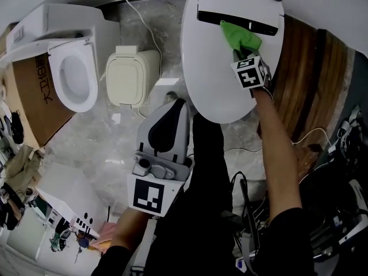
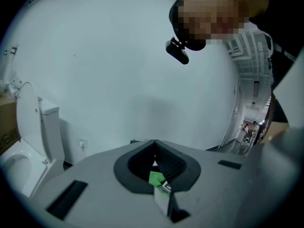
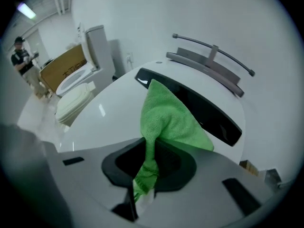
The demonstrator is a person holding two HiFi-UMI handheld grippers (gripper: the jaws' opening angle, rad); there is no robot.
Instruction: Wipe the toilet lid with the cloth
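R tongs (image 1: 238, 52) pinching green cloth (image 1: 237, 34) on toilet lid (image 1: 213, 79); L tongs (image 1: 177, 102) pressed together, empty.

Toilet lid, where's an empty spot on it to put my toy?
Bare: the left and near part of the toilet lid, between the green cloth and the front rim. Crowded: the back, where the right gripper holds it by the dark strip.
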